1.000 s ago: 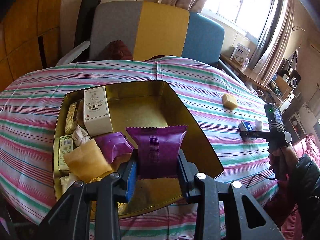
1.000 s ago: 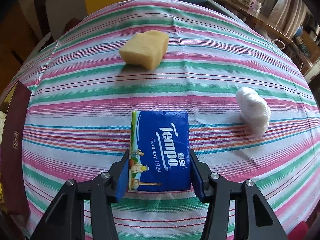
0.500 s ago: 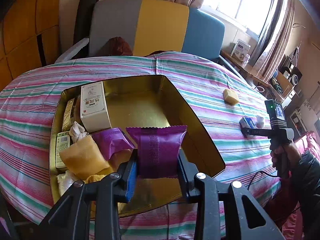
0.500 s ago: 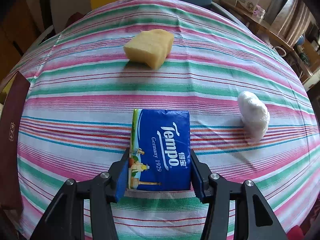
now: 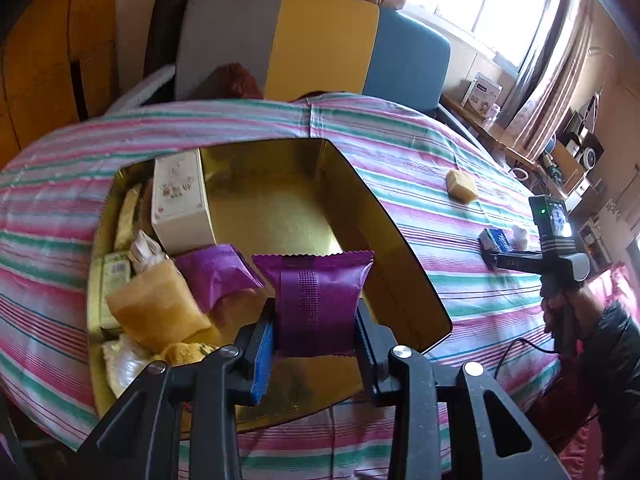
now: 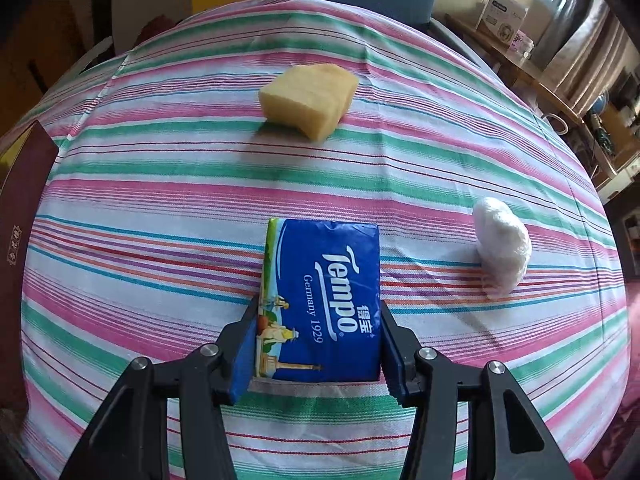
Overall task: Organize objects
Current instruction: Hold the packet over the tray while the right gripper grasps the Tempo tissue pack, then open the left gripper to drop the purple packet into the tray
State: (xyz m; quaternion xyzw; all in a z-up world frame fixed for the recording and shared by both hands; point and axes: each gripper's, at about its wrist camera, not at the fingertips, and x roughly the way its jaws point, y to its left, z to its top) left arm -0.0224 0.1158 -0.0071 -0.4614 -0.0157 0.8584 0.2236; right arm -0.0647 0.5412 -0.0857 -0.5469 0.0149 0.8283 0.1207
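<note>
My left gripper (image 5: 316,344) is shut on a purple snack packet (image 5: 318,300) and holds it above the near part of a gold tin (image 5: 400,264). The tin holds a white box (image 5: 180,200), another purple packet (image 5: 216,276), a yellow sponge (image 5: 156,308) and small wrapped items. My right gripper (image 6: 318,344) is shut on a blue Tempo tissue pack (image 6: 324,300) that rests on the striped tablecloth. The right gripper also shows in the left wrist view (image 5: 494,258), at the right of the tin.
A yellow sponge block (image 6: 308,100) lies beyond the tissue pack and a white wrapped lump (image 6: 502,248) lies to its right. The tin's dark red outer wall (image 6: 20,240) is at the far left. A sofa (image 5: 320,44) stands behind the table.
The left gripper with the purple packet has drawn slightly nearer over the tin. The right gripper has stayed closed on the tissue pack, with a small shift of view.
</note>
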